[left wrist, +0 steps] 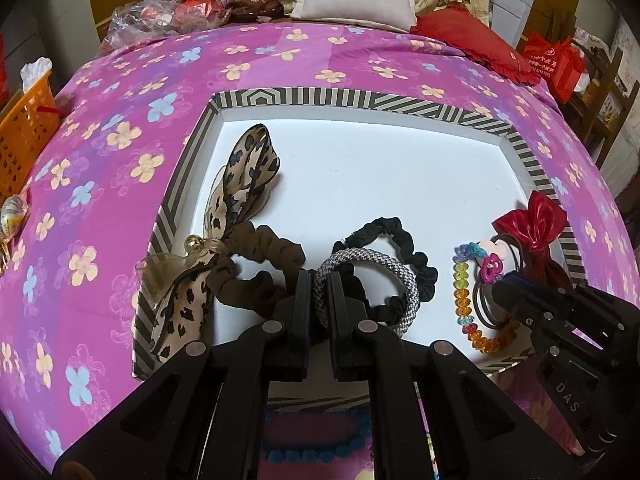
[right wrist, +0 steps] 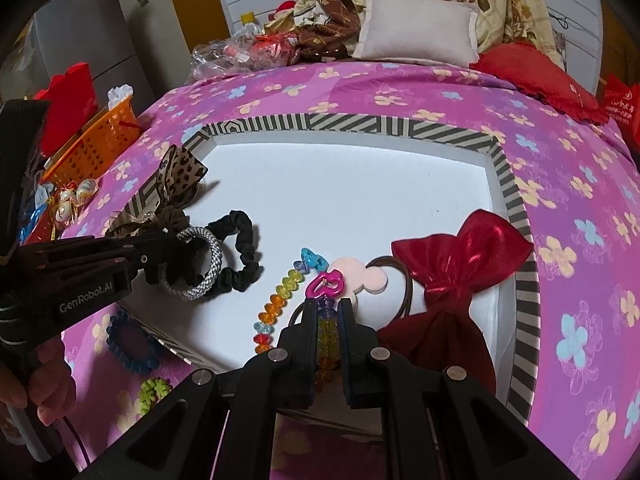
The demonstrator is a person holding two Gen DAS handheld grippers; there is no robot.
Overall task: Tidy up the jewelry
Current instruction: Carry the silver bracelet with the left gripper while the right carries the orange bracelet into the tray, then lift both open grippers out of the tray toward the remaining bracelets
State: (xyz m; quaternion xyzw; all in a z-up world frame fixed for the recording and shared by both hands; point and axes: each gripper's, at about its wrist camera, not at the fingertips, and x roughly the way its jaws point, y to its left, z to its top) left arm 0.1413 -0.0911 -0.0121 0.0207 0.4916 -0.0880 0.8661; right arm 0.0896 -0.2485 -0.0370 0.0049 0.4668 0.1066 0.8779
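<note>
A striped-rim white tray (left wrist: 360,100) lies on the pink flowered bed. My left gripper (left wrist: 319,280) is shut on a grey braided hair band (left wrist: 404,280) that lies over a black scrunchie (left wrist: 416,252) in the tray. A leopard-print bow scrunchie (left wrist: 244,184) lies at the tray's left. My right gripper (right wrist: 327,308) is shut on a rainbow bead bracelet (right wrist: 280,296) with a pink heart charm (right wrist: 326,285). A red satin bow (right wrist: 460,256) with brown elastics lies at the right. The left gripper also shows in the right wrist view (right wrist: 160,268).
An orange basket (right wrist: 96,144) stands off the bed's left side. Pillows (right wrist: 420,32) and clothes pile at the far end. A blue spiral hair tie (right wrist: 132,344) and a green one (right wrist: 154,394) lie on the bedspread near the tray's front edge.
</note>
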